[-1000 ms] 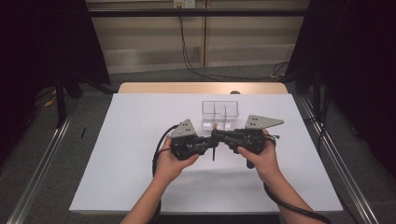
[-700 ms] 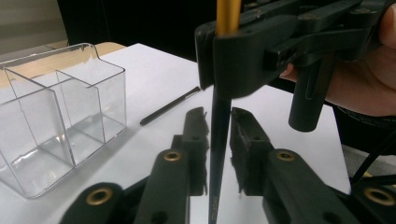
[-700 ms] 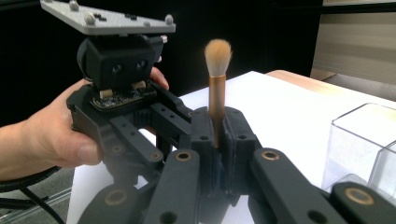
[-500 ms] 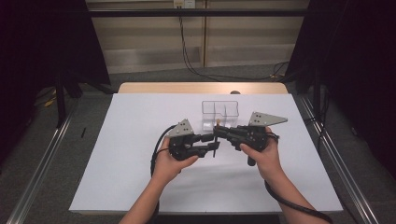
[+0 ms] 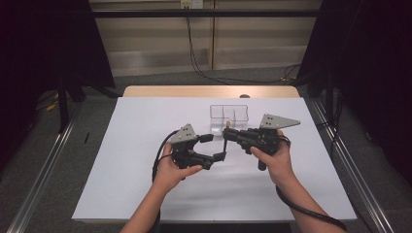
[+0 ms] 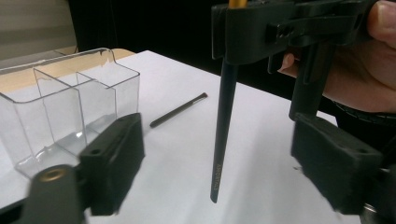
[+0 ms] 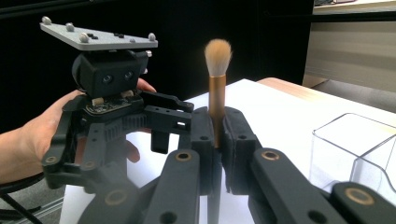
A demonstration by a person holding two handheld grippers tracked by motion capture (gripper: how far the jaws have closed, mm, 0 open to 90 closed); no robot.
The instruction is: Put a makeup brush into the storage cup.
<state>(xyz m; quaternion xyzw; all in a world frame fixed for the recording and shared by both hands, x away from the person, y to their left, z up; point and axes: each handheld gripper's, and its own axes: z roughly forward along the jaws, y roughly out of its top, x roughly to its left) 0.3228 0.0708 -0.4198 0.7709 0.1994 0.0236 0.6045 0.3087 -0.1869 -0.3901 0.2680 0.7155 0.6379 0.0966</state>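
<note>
the left claw (image 5: 214,147) sits over the white worktop (image 5: 126,145) in the person's left hand (image 5: 170,170), near the middle of the high view. its jaws have just been opening and now stand wide apart. in the left gripper view the black handle of the makeup brush (image 6: 223,135) hangs upright in the gap between them, touching neither pad, its lower tip just above the white surface.

further along, the brush (image 5: 225,138) is pinched upright in the right claw (image 5: 227,134), whose jaws are closed tight on it. the right gripper view shows the gold ferrule (image 7: 216,107) rising from between the two pads, with the pale bristle tuft (image 7: 218,51) on top. the right hand (image 5: 274,160) holds that gripper level, its jaws pointing toward the left one, so the two meet near the middle of the worktop.

just beyond the grippers, toward the far edge, stands a clear plastic organiser (image 5: 229,112) with three compartments side by side; in the left gripper view it sits to the left of the brush handle (image 6: 70,107). beside it there, a second slim dark brush (image 6: 178,110) lies flat on the worktop, between the organiser and the hanging handle, apart from both.
</note>
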